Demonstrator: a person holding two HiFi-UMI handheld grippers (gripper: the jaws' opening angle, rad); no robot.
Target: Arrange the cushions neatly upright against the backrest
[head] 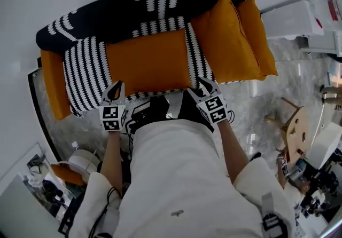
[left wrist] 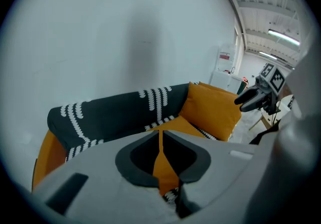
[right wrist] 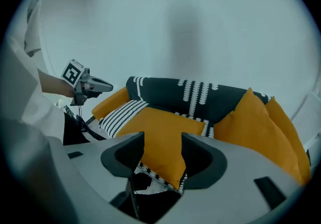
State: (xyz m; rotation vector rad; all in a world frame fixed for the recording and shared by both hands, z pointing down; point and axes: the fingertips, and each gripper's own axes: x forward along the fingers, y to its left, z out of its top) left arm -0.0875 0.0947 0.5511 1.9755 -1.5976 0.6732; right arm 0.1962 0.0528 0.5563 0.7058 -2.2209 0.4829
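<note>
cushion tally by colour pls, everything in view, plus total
Orange cushions: 4 (one flat on the seat, two upright at the right end, one at the left end)
Black-and-white striped cushion: 1
Total: 5

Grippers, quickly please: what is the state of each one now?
Left gripper: shut, pinching the front edge of the flat orange cushion.
Right gripper: open, jaws apart around that cushion's corner, not gripping.
</note>
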